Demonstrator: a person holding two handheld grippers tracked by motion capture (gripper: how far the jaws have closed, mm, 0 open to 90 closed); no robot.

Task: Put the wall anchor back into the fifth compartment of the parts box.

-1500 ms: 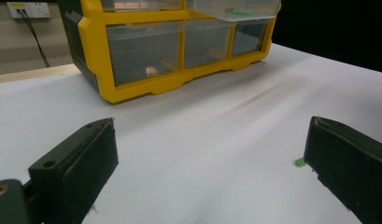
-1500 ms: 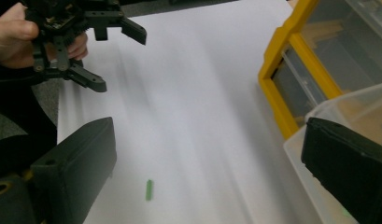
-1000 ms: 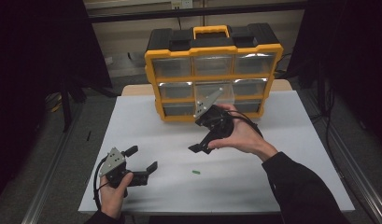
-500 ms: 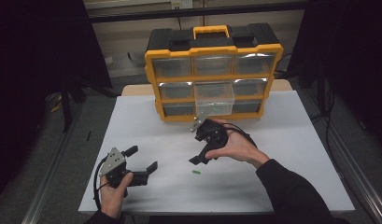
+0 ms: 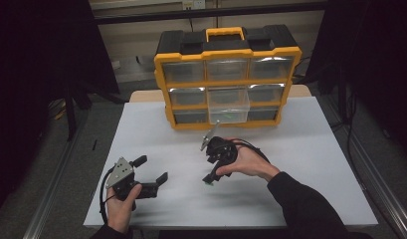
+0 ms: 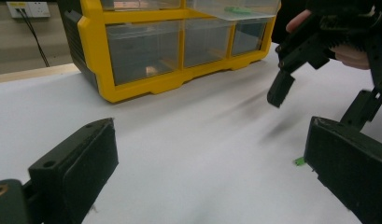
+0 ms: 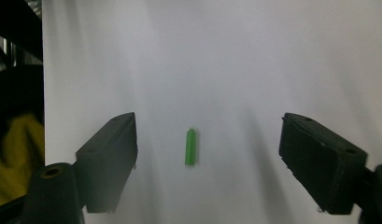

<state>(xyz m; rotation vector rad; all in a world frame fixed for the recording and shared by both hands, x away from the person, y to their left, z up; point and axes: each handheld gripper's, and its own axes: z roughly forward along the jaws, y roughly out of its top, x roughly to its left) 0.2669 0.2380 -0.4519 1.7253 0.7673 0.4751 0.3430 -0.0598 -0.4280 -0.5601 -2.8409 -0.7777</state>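
A small green plastic plug [image 7: 190,147] lies flat on the white table [image 5: 300,164]; it is also in the high view [image 5: 209,183] and the left gripper view [image 6: 299,161]. My right gripper [image 5: 213,172] points down right over it. Its jaws [image 7: 208,140] have just been closing and stand open on either side of the plug, which neither pad touches. My left gripper [image 5: 151,169] rests open near the table's front left with nothing between its jaws [image 6: 212,140]. From there I see the right gripper [image 6: 319,100] ahead.
A yellow and black organiser [image 5: 226,74] with clear drawers stands at the table's back. Its middle drawer [image 5: 228,104] is pulled out and holds green pieces [image 6: 237,9]. Bare white table lies between the two grippers and to the right.
My right gripper has come down from in front of the organiser to just above the green plug, towards the person. The left gripper has not moved.
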